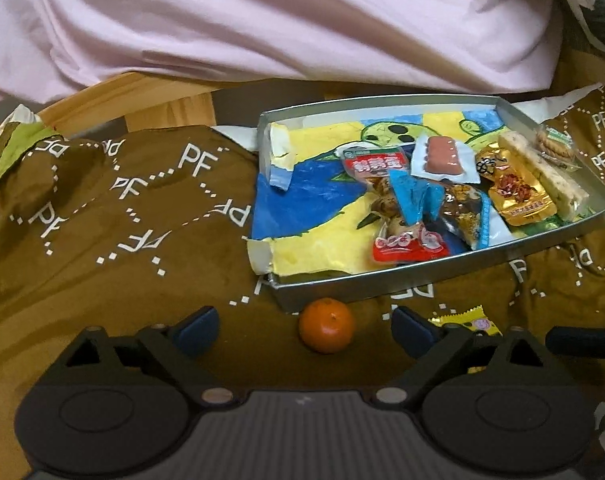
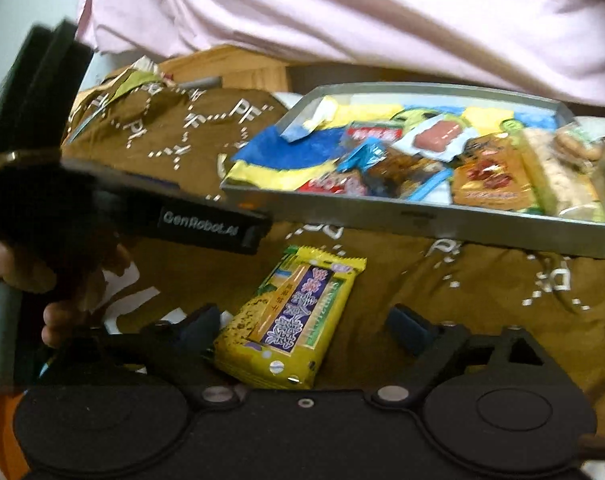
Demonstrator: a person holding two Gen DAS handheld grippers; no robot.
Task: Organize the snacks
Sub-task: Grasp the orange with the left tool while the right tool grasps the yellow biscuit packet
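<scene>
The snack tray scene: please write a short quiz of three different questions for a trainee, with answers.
1. True or false: the tangerine lies inside the metal tray.
2. Which item lies between the right tongs? A) yellow snack packet B) sausage pack C) biscuit pack
3. Fill in: the brown cloth under the tray carries the white letters ____.

Key: 1 false, it sits on the cloth before the tray, between the open left tongs. 2 A. 3 PF.
</scene>
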